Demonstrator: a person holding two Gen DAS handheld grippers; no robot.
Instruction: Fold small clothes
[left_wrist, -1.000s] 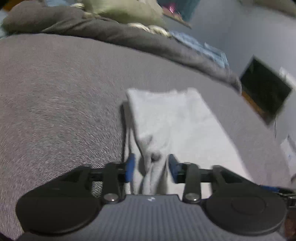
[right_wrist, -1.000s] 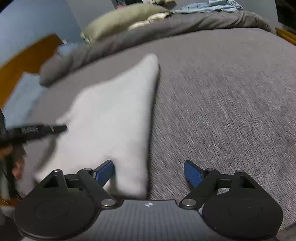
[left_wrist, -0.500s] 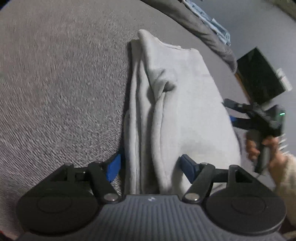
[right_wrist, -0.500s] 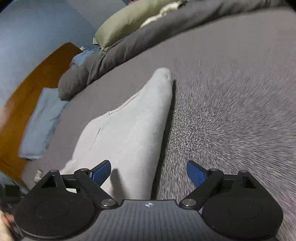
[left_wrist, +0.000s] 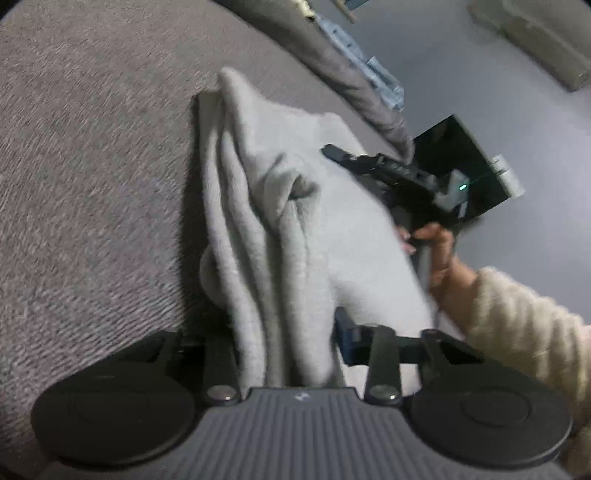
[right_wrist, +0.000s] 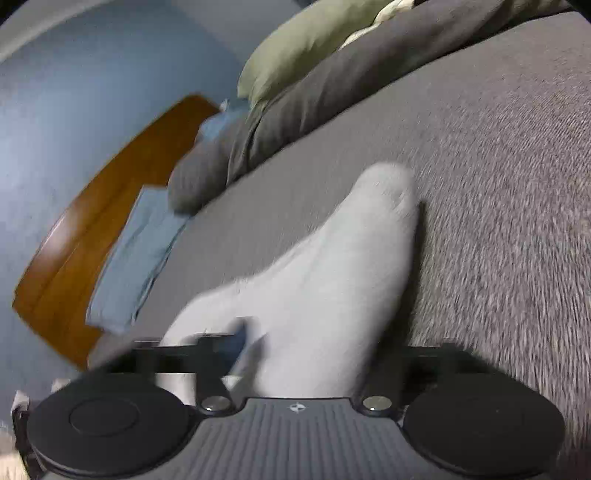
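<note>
Item: light grey garment (left_wrist: 332, 236), part-folded, lying on a grey bed (left_wrist: 92, 177), near edge bunched into long ridges.

Left gripper (left_wrist: 288, 339): fingers closing, with the bunched near edge of the garment between them; contact looks made, though the left-side finger is hidden behind cloth. Judged purpose: to pinch one corner for lifting.

Right gripper (right_wrist: 306, 354): fingers closing on the garment's other near corner; cloth fills the gap, blurred. Judged purpose: a matching hold, so both corners can travel together for the next fold.

Left wrist view only: the right gripper seen from outside, the person's hand (left_wrist: 436, 254) and cream sleeve (left_wrist: 517, 325), a dark screen (left_wrist: 469, 158) by the wall.

Right wrist view only: olive pillow (right_wrist: 306, 44), rolled grey blanket (right_wrist: 295, 110), blue folded cloth (right_wrist: 136, 258), wooden headboard (right_wrist: 92, 221); the garment's far tip tapering away.
</note>
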